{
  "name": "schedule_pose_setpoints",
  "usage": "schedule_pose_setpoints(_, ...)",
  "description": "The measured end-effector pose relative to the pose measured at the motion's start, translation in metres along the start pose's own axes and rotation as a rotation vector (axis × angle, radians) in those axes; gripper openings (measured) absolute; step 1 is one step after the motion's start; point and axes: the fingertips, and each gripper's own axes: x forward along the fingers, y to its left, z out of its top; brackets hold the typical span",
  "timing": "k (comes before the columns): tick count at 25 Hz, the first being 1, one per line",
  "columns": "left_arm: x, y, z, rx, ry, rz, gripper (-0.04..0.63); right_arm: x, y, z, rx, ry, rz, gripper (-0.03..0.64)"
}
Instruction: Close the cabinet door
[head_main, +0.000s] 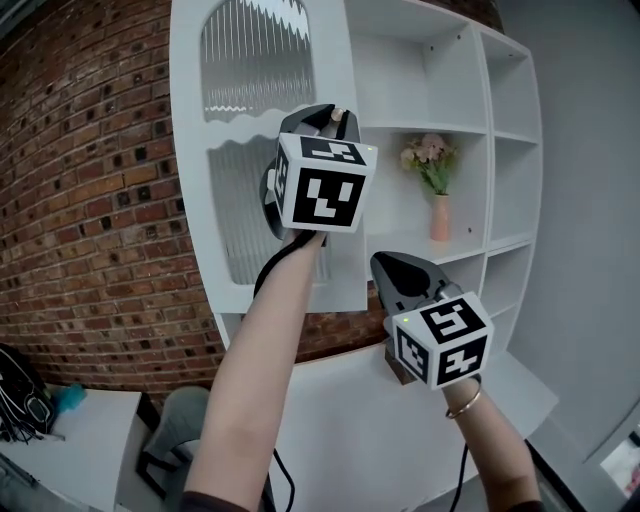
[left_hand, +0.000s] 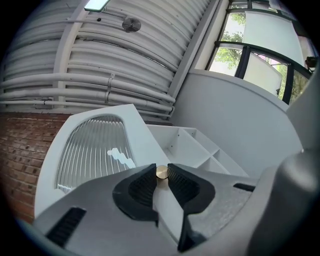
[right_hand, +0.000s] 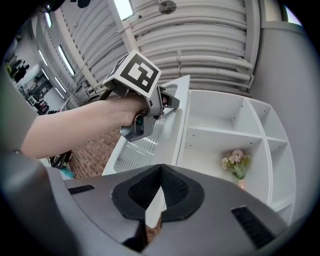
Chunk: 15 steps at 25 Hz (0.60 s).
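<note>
Two grippers up: left gripper (head_main: 338, 118) clenched on the brass knob (left_hand: 161, 172) at the free edge of the cabinet door (head_main: 260, 150), which stands open. Right gripper (head_main: 385, 265) jaws pressed together, empty, by the door's lower corner.

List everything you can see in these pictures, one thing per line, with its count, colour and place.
cabinet door: one, white with ribbed glass, open, left of the shelves
knob: one, brass, on the door's edge
shelf unit: one, white, centre and right
vase of flowers: one, pink, on a middle shelf
brick wall: one, red-brown, left
left gripper: one, grey, jaws closed on the knob
right gripper: one, grey, jaws together, empty, below the door
</note>
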Motion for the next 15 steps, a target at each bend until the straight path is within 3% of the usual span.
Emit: schedule_pose_setpoints(15,0.036,0.005,-0.031,0.034,0.091,0.068,0.074,0.054,-0.005,-0.02,0.105,0.0,0.065,0.0)
